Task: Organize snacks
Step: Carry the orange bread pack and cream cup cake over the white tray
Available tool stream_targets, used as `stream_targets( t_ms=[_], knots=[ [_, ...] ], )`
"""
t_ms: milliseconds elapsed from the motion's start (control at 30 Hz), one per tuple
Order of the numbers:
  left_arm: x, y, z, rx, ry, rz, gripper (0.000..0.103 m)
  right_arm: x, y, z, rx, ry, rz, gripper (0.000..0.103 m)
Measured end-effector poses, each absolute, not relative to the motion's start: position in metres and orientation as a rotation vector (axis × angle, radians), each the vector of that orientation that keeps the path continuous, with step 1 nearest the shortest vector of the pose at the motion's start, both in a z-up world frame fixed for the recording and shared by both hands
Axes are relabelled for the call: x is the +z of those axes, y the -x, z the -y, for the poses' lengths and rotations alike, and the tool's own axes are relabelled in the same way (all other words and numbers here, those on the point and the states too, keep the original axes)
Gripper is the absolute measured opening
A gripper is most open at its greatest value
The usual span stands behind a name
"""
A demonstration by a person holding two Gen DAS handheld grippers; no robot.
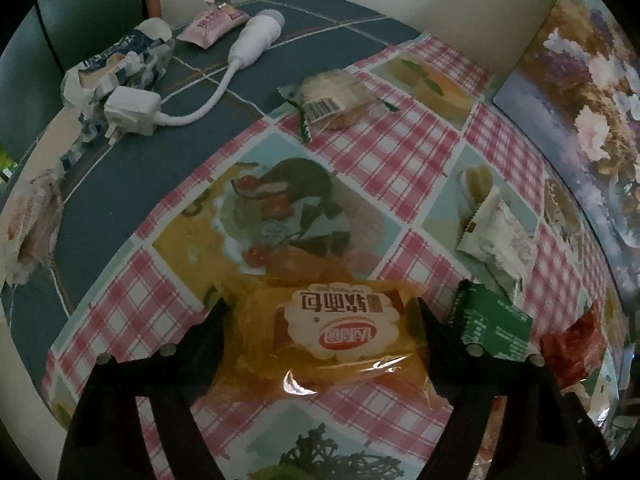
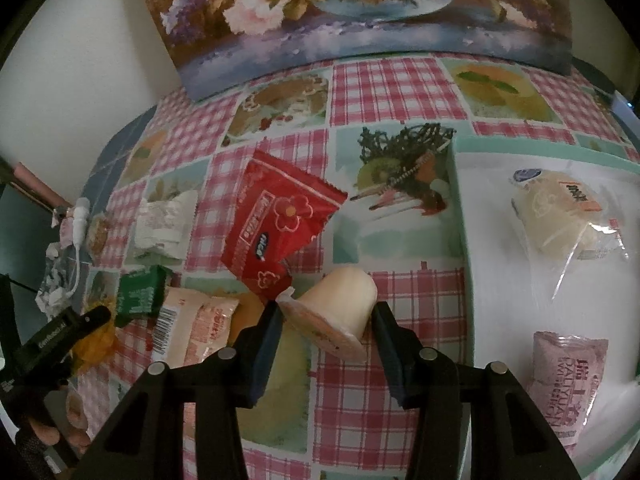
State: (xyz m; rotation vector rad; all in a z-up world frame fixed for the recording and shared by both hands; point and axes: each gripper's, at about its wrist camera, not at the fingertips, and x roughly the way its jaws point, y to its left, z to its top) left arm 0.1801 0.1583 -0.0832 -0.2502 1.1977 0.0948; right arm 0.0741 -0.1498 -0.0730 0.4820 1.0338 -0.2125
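Note:
In the left wrist view a yellow bread packet point(image 1: 324, 332) lies on the checked tablecloth point(image 1: 380, 152). My left gripper point(image 1: 323, 308) straddles it, and both fingers touch the wrapper's ends. In the right wrist view my right gripper point(image 2: 328, 314) is shut on a pale jelly cup point(image 2: 336, 308) that lies on its side, lid toward the lower left, just above the cloth. The left gripper point(image 2: 72, 328) shows at the far left over the yellow bread packet point(image 2: 96, 340), with a hand point(image 2: 60, 432) below it.
A mint-rimmed white tray point(image 2: 456, 200) at the right holds a clear bread packet point(image 2: 560, 220) and a pink packet point(image 2: 564, 384). Red point(image 2: 276, 220), green point(image 2: 140, 292), white point(image 2: 164, 220) and barcoded point(image 2: 192, 328) packets lie left of the cup. A charger point(image 1: 132, 110) and a painting point(image 2: 360, 12) stand behind.

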Motion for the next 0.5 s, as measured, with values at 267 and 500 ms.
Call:
stream_targets(
  t_ms=[267, 500],
  knots=[
    [-0.048, -0.170, -0.155, 0.064, 0.250, -1.121, 0.086, -0.037, -0.065, 0.156, -0.198, -0.517, -0.932, 0.049],
    [-0.011, -0.160, -0.136, 0.015, 0.209, -1.047, 0.086, -0.010, -0.056, 0.159, -0.195, -0.523, -0.872, 0.049]
  ],
)
